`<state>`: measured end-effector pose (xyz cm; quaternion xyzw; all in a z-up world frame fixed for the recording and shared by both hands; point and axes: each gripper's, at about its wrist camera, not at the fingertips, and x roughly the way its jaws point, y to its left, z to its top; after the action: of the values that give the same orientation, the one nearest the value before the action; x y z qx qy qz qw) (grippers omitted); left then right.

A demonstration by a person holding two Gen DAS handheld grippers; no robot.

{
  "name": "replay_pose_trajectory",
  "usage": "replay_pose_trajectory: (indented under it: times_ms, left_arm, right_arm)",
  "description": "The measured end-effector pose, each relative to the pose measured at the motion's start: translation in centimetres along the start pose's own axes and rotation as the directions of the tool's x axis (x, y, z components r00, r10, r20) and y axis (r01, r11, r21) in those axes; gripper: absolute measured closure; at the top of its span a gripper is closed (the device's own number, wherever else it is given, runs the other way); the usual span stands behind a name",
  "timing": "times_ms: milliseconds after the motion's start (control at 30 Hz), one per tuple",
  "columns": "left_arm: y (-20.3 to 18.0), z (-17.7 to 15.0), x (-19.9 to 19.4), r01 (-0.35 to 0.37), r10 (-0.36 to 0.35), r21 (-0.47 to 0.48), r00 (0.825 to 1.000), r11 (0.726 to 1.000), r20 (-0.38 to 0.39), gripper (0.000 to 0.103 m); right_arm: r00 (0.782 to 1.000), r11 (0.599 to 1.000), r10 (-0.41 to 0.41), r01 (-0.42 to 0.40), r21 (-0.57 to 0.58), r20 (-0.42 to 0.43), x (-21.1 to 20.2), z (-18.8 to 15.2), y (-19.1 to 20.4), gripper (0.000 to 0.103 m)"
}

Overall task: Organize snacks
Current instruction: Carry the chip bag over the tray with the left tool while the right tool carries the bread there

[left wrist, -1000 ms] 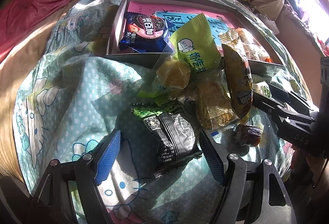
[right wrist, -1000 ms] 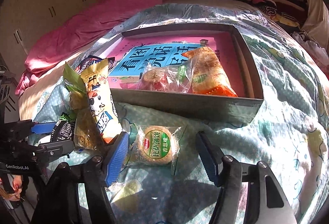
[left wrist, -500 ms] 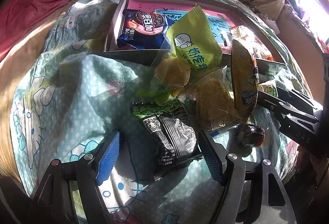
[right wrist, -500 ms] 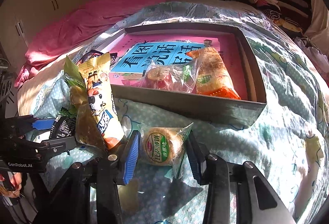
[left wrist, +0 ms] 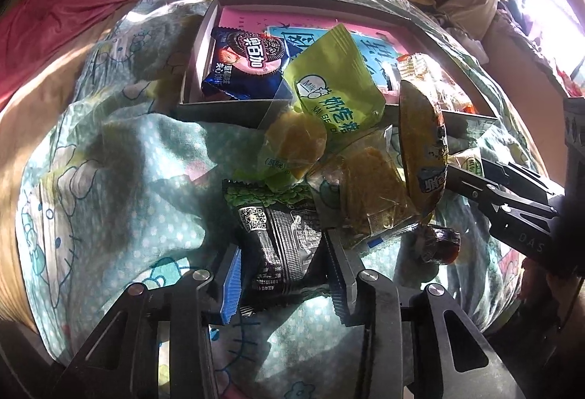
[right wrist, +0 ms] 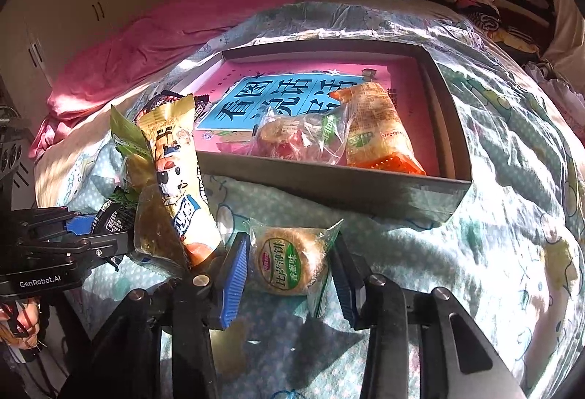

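While its jaws close, the left claw (left wrist: 283, 276) has the black snack packet (left wrist: 278, 234) between its blue pads on the bed (left wrist: 120, 179), both pads touching the wrapper's sides. That packet's long axis runs away from the claw toward the box (left wrist: 204, 44), green end farthest. The right claw (right wrist: 289, 271) pinches a round biscuit pack (right wrist: 289, 260) lying flat just in front of the box's near wall (right wrist: 329, 185); its clear wrapper stretches slantwise, one sealed end up toward the box, the other down beside the right pad.
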<state>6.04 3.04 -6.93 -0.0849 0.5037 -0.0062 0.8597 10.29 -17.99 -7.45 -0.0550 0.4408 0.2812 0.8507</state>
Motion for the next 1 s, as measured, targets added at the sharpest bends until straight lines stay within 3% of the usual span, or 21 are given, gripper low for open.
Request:
replay_pose_trajectory:
  times_ms: [300, 733, 1000]
  left_arm:
    - [0.0, 0.1, -1.5, 0.063, -0.062, -0.028, 0.998, 0.998, 0.017, 0.065]
    - [-0.3, 0.6, -3.9, 0.116, -0.114, -0.005, 0.988, 0.993, 0.106, 0.065]
    - [-1.5, 1.0, -5.7, 0.095, -0.102, 0.049, 0.979, 0.994, 0.175, 0.065]
  right_arm:
    - [0.999, 0.999, 0.008, -0.010, 0.048, 0.049, -1.6, 0.3, -1.0, 0.060]
    - [0.994, 0.998, 0.022, -0.029, 0.064, 0.109, -3.0, 1.0, -1.4, 0.060]
    - [0.989, 0.998, 0.025, -0.034, 0.057, 0.143, -3.7, 1.3, -1.4, 0.060]
